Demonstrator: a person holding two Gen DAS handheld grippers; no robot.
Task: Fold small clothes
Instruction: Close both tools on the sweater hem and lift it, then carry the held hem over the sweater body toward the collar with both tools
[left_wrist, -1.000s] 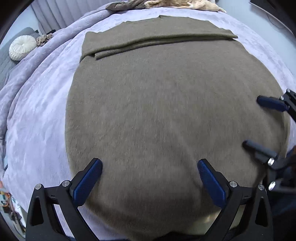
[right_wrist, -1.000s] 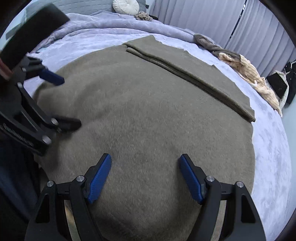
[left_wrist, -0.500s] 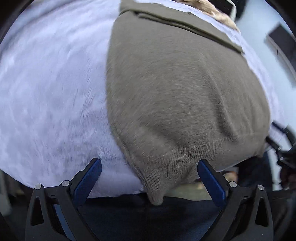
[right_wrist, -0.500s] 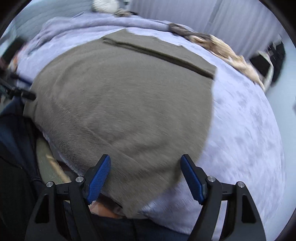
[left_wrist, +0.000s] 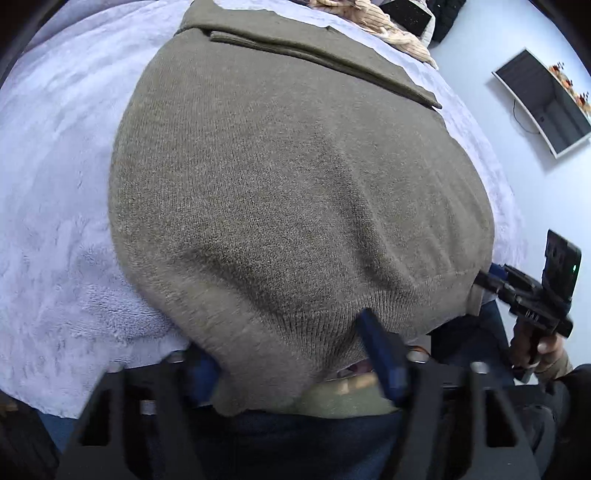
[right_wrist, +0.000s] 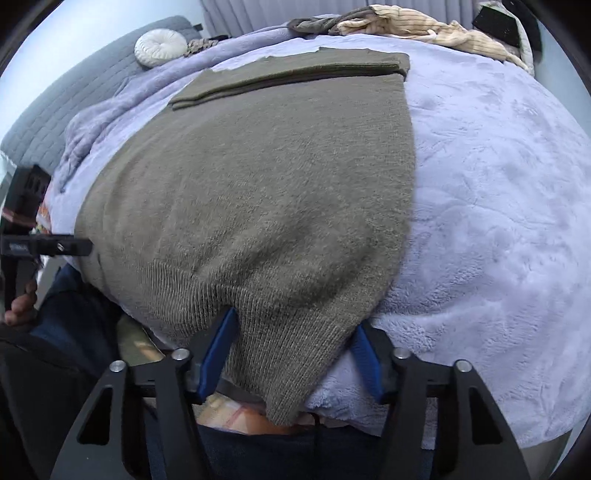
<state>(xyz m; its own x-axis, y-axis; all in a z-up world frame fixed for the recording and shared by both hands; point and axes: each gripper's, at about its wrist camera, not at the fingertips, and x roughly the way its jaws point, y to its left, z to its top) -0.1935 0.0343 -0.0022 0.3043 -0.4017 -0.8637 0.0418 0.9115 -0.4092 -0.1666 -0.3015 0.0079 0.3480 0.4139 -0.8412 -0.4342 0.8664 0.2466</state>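
- The bed (right_wrist: 498, 206) is wearing a fluffy lilac blanket, and it is carrying everything else here.
- The olive knitted sweater (left_wrist: 295, 192) is lying flat on the blanket, with its far part folded over in a band, and its ribbed hem is hanging over the near edge of the bed.
- A heap of beige and brown clothes (right_wrist: 406, 24) is lying at the far edge of the bed, apart from the sweater.
- A round white cushion (right_wrist: 160, 46) is resting on the grey quilted headboard side.
- The left gripper (left_wrist: 291, 358) is sitting at the left corner of the hem; its jaws are standing partly apart with the corner between them, and I cannot tell if they are pinching it.
- The right gripper (right_wrist: 291, 350) is sitting at the right corner of the hem; its blue jaws are standing apart on both sides of the knit, not pressing it.
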